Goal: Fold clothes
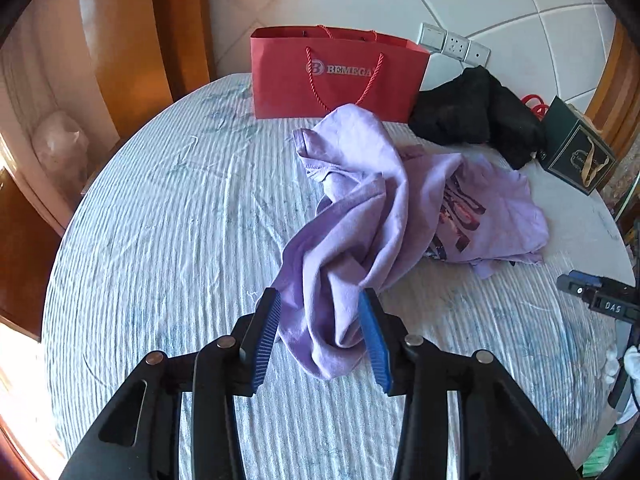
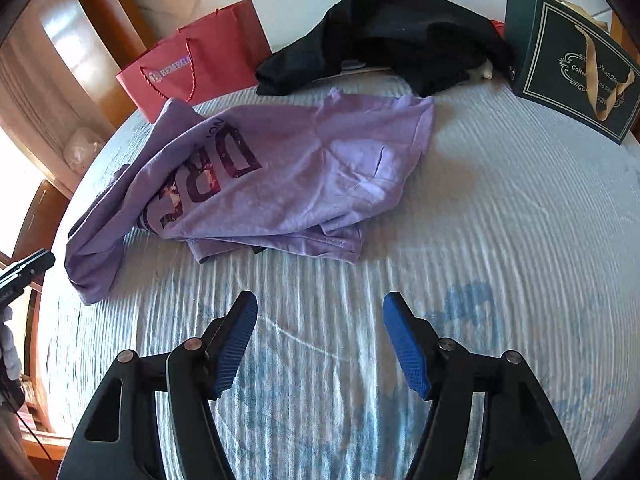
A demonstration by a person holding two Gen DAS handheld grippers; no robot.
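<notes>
A crumpled lilac T-shirt [image 1: 360, 208] with dark printed letters lies on the bed; it also shows in the right wrist view [image 2: 288, 176]. My left gripper [image 1: 320, 300] is open, its blue pads on either side of the shirt's near bunched end, not closed on it. My right gripper [image 2: 320, 304] is open and empty, over bare sheet a little short of the shirt's near hem. The right gripper shows at the right edge of the left wrist view [image 1: 600, 300].
The bed has a white-and-blue ribbed sheet [image 2: 500, 220]. A red paper bag [image 1: 336, 72], a black garment [image 2: 400, 28] and a dark green gift bag [image 2: 572, 64] stand along the headboard. Wooden furniture [image 1: 120, 40] is at the left.
</notes>
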